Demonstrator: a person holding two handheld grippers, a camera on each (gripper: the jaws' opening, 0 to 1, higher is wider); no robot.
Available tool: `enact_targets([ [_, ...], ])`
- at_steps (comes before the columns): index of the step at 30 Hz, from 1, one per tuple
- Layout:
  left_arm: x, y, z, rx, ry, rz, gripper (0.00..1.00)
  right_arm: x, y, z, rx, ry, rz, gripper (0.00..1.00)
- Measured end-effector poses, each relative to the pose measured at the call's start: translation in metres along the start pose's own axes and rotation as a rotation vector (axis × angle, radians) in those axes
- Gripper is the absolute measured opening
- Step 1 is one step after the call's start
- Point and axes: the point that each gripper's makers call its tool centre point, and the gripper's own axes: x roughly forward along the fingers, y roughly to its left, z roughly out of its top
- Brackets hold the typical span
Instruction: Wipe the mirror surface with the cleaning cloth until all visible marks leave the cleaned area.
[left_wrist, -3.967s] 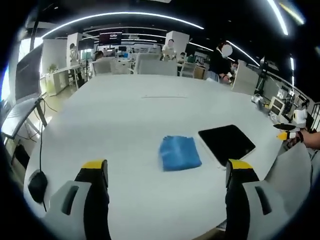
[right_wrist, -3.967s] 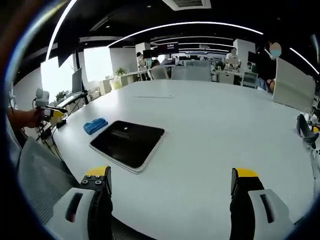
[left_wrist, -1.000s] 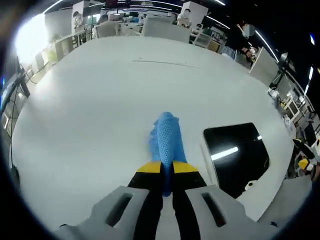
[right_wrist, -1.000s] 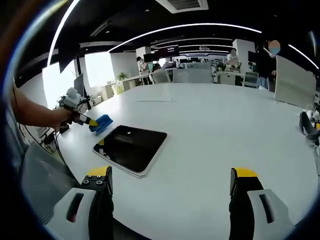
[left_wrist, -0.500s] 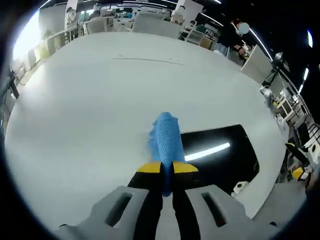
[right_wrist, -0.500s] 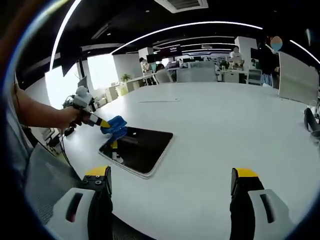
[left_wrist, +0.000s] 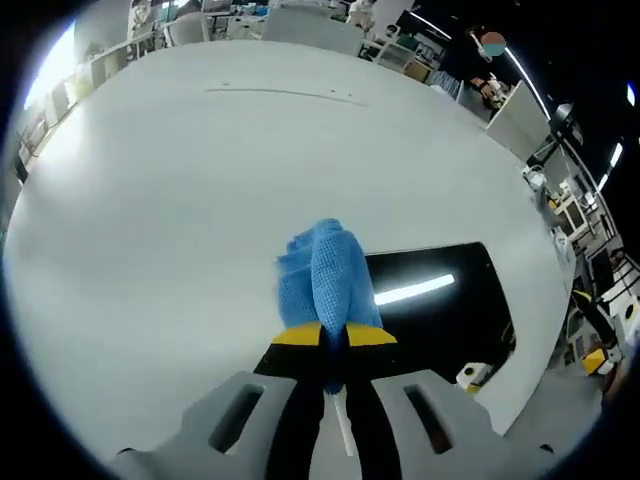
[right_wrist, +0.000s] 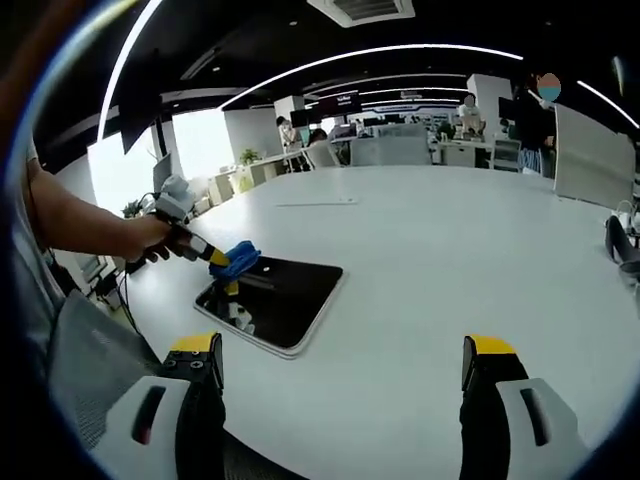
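Your left claw (left_wrist: 335, 345) is clamped on the cloth (left_wrist: 322, 279), which looks to be just touching the mirror's (left_wrist: 440, 305) near corner, while your right claw (right_wrist: 340, 365) hangs wide open and empty over the desk (right_wrist: 450, 270). The mirror lies loose near the desk edge, so a hard sideways wipe could slide it off. Stroke inward, toward the open desk beyond.

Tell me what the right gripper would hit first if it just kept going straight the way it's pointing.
Probably nothing close. The right gripper, jaws open, points over bare white table. The mirror, the blue cloth and the left gripper lie off to its left. Depth is hard to judge.
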Motion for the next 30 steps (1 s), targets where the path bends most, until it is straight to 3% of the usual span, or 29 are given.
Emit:
enact_targets([
  [7,-0.003,-0.004,0.003,-0.05,0.001,-0.016,0.03,0.0,-0.001,0.001,-0.004,-0.003,-0.005,0.98],
  [9,-0.007,-0.009,0.02,-0.026,-0.083,-0.019,0.03,0.0,-0.001,0.0,-0.002,-0.003,-0.003,0.98],
  [13,0.002,-0.015,0.01,0.0,-0.001,0.004,0.03,0.0,-0.001,0.0,-0.001,-0.002,-0.005,0.98],
  [17,0.008,-0.017,0.002,-0.029,0.029,0.0,0.03,0.0,-0.002,0.0,-0.003,-0.002,-0.007,0.98],
  [24,0.006,-0.02,0.003,-0.111,0.047,-0.021,0.04,0.0,-0.001,0.0,-0.004,-0.002,-0.008,0.98],
  [30,0.009,-0.022,0.004,-0.117,0.04,-0.015,0.04,0.0,-0.002,0.0,-0.002,-0.004,-0.007,0.98],
])
